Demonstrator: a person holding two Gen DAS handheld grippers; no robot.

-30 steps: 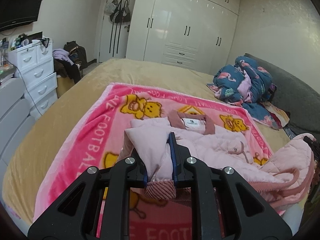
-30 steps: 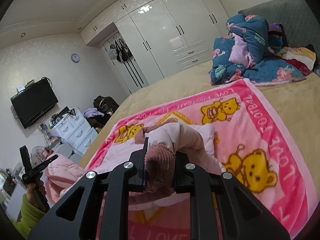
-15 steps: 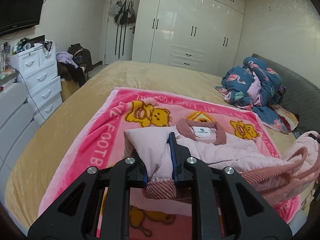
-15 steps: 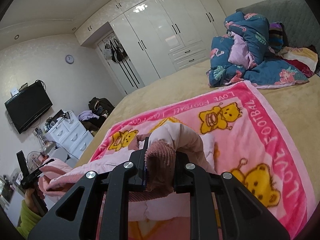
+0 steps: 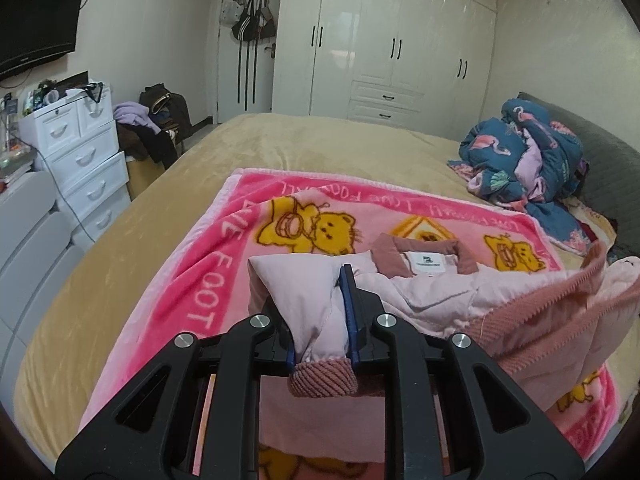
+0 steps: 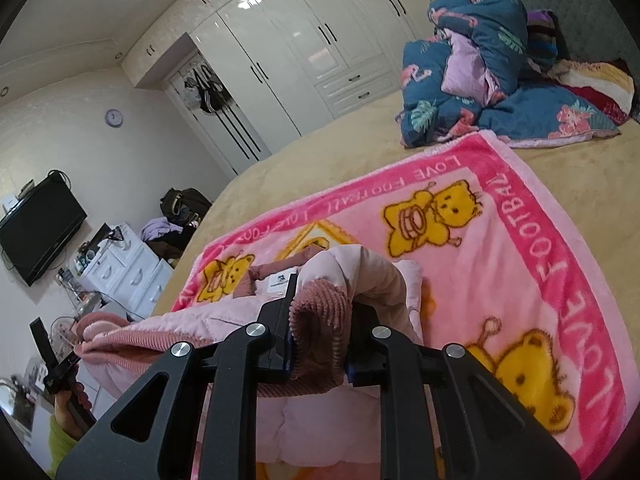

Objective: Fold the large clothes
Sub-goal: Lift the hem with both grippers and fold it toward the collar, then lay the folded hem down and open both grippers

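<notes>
White wardrobe doors (image 5: 400, 40) fill the far wall of a bedroom, and a big bed (image 5: 312, 144) with a tan cover sits in front of them. On the bed lies a pink blanket (image 6: 520, 240) with yellow bears on it. A pink padded jacket (image 5: 432, 292) lies on the blanket, with its darker pink collar and white label facing up.

The left tool (image 5: 322, 320) is clamped tight on a bunch of the jacket's pale pink cloth, and a ribbed dark pink edge (image 5: 323, 380) hangs out just below its blue pads. The right tool (image 6: 320, 320) is also clamped tight on the jacket, on a fat roll of the ribbed dark pink edge. The lower part of the jacket is lifted off the blanket and stretches between the two tools.

A blue quilt (image 6: 480, 60) with pink birds is piled near the grey headboard (image 5: 608, 176). White drawers (image 5: 80, 152) stand by the wall under a black TV (image 5: 36, 28). A hand (image 6: 66, 406) in a green sleeve shows at the left edge of the right view.
</notes>
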